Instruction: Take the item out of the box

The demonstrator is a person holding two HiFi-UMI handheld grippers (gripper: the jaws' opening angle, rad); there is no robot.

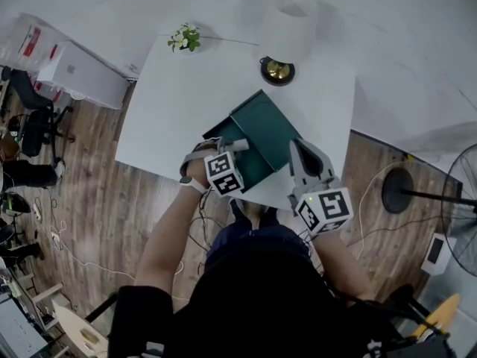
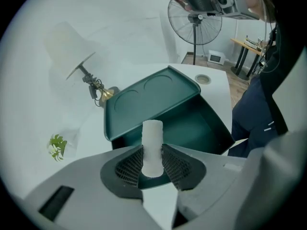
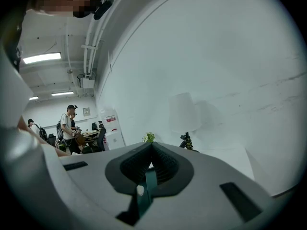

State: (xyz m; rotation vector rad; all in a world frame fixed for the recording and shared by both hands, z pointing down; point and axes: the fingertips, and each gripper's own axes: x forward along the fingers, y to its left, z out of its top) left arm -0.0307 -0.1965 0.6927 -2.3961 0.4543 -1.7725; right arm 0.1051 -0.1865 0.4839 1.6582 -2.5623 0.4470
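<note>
Box [image 1: 262,129], dark green and rectangular, stands open at the near edge of a white table [image 1: 179,103]. Its hinged lid [image 2: 148,96] is tilted up at the far side, with two shallow round shapes pressed into the inner face. The part of the box's inside [image 2: 197,126] that shows in the left gripper view is plain dark green.

The left gripper [image 1: 237,146] is at the near left corner of the box. Its jaws are drawn in tight on a short white cylinder with a rough, foam-like surface [image 2: 153,147]. The cylinder stands upright between the ribbed black pads [image 2: 128,166], its top poking out past them. It sits nearer than the box opening, in front of the lid's lower edge; whether it is fully clear of the rim cannot be told.

The right gripper [image 1: 297,154] is at the near right side of the box. Its jaws are almost together, pinching a thin dark green edge of the box [image 3: 147,186].

At the far side of the table stands a lamp with a white shade and a brass base [image 1: 279,67]. A small green plant sprig [image 1: 185,38] is at the far left. A black pedestal fan [image 1: 462,192] stands on the wooden floor to the right.
</note>
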